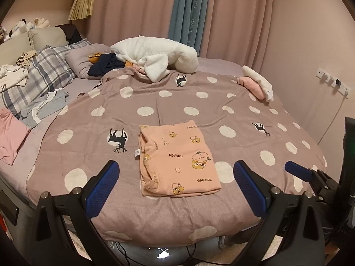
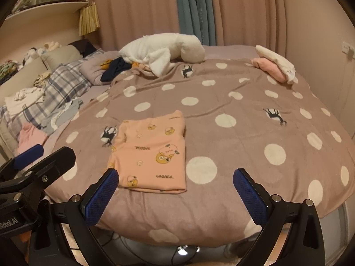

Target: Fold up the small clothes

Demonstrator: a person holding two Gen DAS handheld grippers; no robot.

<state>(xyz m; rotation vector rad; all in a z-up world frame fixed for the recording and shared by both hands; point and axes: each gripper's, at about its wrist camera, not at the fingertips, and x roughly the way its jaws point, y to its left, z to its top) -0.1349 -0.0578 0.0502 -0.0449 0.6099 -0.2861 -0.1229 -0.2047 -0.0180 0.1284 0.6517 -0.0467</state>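
A small peach garment (image 1: 177, 159) printed with bears and "GAGAGA" lies folded into a rectangle on the dotted mauve blanket (image 1: 199, 102), near the bed's front edge. My left gripper (image 1: 177, 177) hovers open above the front edge, its blue pads on either side of the garment, touching nothing. In the right wrist view the same garment (image 2: 153, 153) lies ahead and left of centre. My right gripper (image 2: 175, 184) is open too, empty, with its left pad near the garment's near corner. The right gripper (image 1: 297, 170) shows at the left view's right edge.
A folded pink and white pile (image 1: 257, 84) sits at the far right of the bed. Unfolded clothes (image 1: 42, 106) and a pink piece (image 1: 11, 141) lie at the left by plaid pillows (image 1: 44, 71). A white plush (image 1: 155, 55) lies at the back. Cables (image 2: 184, 252) run on the floor below.
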